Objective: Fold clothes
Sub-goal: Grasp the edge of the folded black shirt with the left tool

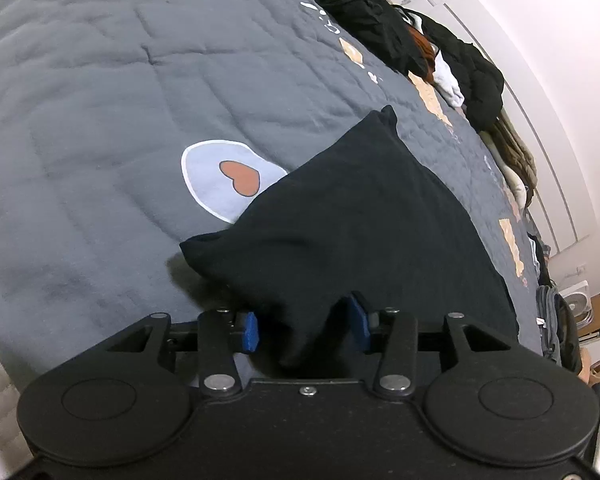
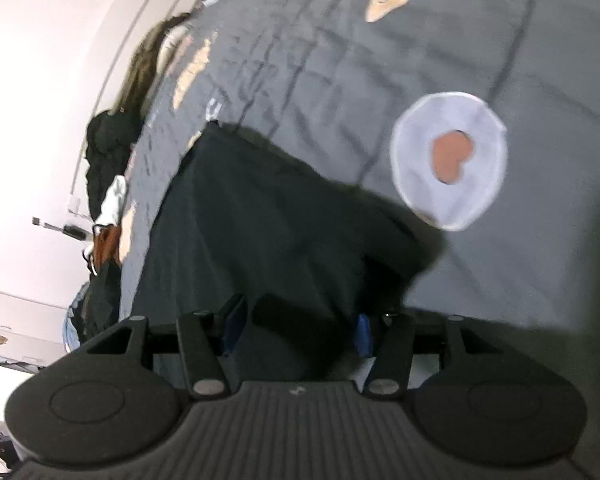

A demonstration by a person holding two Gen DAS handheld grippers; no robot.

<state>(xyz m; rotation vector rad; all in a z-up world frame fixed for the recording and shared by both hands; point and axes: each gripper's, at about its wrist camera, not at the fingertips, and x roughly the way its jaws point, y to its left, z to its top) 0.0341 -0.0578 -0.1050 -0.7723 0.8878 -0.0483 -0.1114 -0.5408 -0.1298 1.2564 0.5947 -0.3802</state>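
A black garment [image 1: 360, 220] lies folded on a grey quilt [image 1: 100, 100]. Its near corner bunches up between the blue pads of my left gripper [image 1: 304, 326]. Both pad faces [image 1: 251, 332] still show beside the cloth, so the jaws stand open around it. The right wrist view is blurred. There the same black garment [image 2: 260, 220] runs from the quilt [image 2: 520, 280] up into my right gripper [image 2: 298, 330]. A thick fold fills the gap between its pads [image 2: 364, 334], and the gripper is shut on it.
A pale patch with a heart [image 1: 236, 176] [image 2: 450, 160] marks the quilt just beyond the garment. A pile of dark jackets and other clothes [image 1: 460, 60] [image 2: 108, 148] lines the bed's edge along a white wall [image 1: 560, 80]. A bag [image 1: 556, 324] hangs past the bed's corner.
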